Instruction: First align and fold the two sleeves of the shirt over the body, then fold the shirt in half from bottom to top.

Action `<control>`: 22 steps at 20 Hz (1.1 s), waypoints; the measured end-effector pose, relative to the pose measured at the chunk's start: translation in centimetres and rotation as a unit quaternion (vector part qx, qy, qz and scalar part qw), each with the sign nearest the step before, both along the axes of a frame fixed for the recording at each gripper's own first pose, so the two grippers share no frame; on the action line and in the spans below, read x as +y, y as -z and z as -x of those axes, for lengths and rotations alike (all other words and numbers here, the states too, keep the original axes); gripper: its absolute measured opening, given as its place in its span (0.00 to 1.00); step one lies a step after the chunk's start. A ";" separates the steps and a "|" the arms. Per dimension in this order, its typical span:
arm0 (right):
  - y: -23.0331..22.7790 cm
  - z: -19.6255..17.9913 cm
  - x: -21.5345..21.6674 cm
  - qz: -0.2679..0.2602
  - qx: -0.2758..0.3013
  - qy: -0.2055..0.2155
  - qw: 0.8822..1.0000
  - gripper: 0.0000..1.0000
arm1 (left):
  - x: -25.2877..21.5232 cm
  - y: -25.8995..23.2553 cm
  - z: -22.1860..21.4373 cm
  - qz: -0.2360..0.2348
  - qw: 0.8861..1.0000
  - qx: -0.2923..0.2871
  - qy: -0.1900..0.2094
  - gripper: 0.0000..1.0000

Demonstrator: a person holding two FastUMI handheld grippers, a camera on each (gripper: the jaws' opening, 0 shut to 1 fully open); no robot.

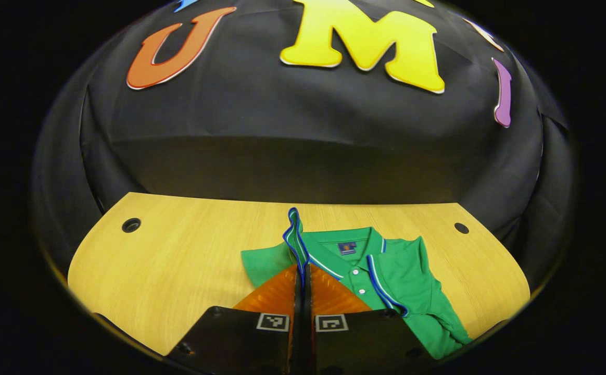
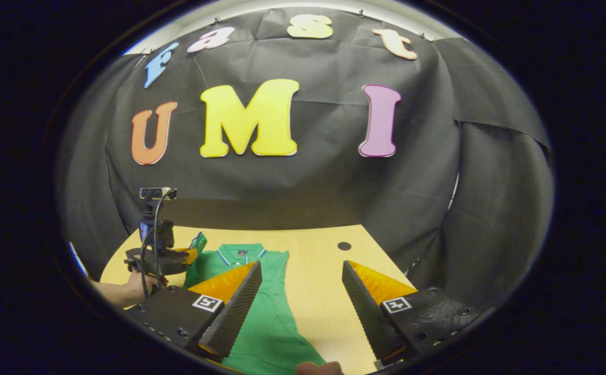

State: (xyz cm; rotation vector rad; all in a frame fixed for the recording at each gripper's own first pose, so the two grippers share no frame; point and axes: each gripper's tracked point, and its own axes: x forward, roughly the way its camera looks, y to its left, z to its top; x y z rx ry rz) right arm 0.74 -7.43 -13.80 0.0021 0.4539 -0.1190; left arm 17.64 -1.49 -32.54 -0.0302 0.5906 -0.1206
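Two grippers: left gripper (image 1: 303,271) fingers pinch sleeve (image 1: 293,237); right gripper (image 2: 303,302) fingers wide over shirt (image 2: 266,317).

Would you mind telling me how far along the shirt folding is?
One sleeve already lies folded across the shirt. In hand: the left tongs are shut on the other sleeve, lifting its trimmed cuff. The right tongs hang open above the table. The bottom-to-top fold remains.
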 end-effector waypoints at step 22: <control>2.9 0.4 4.9 -0.005 0.027 -0.144 0.989 0.96 | 3.5 -12.1 12.2 0.002 0.995 -0.065 -0.069 1.00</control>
